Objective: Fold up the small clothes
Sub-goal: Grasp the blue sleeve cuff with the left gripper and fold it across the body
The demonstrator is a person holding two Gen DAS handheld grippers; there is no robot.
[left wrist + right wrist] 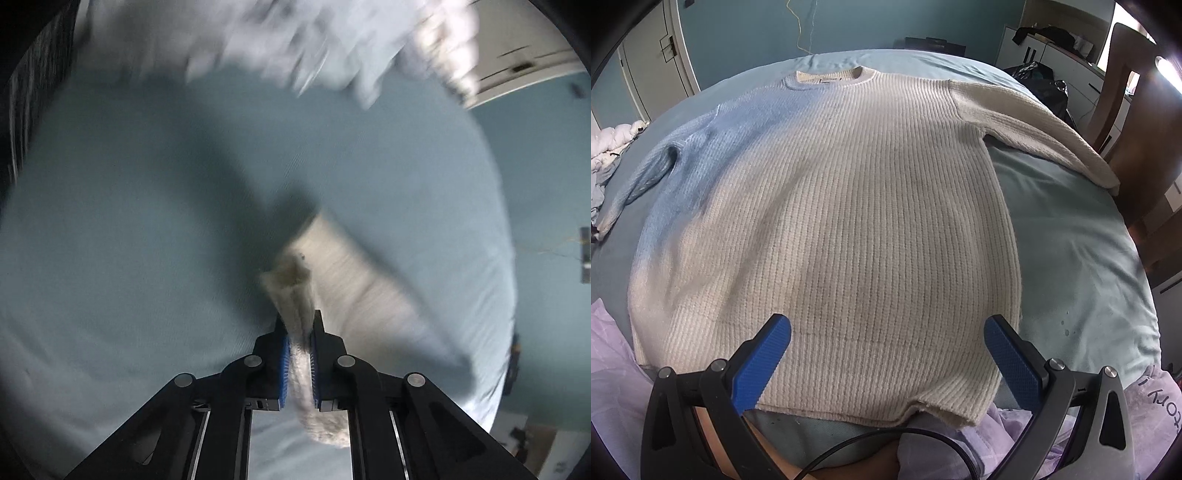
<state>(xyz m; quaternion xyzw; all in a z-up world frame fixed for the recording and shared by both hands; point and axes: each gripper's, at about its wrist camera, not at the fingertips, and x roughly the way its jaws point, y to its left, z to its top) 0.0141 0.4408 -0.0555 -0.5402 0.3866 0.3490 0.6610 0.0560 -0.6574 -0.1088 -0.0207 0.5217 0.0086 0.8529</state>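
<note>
The cream ribbed sweater lies spread flat on the blue bed, soft, limp and stretchy, best taken by cuff or hem: the left gripper is clamped on a sleeve cuff, the right gripper gapes over the near hem.

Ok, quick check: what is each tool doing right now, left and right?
Left tool: shut on the cream ribbed knit sweater's sleeve cuff.
Right tool: open, holding nothing, above the cream ribbed knit sweater.
</note>
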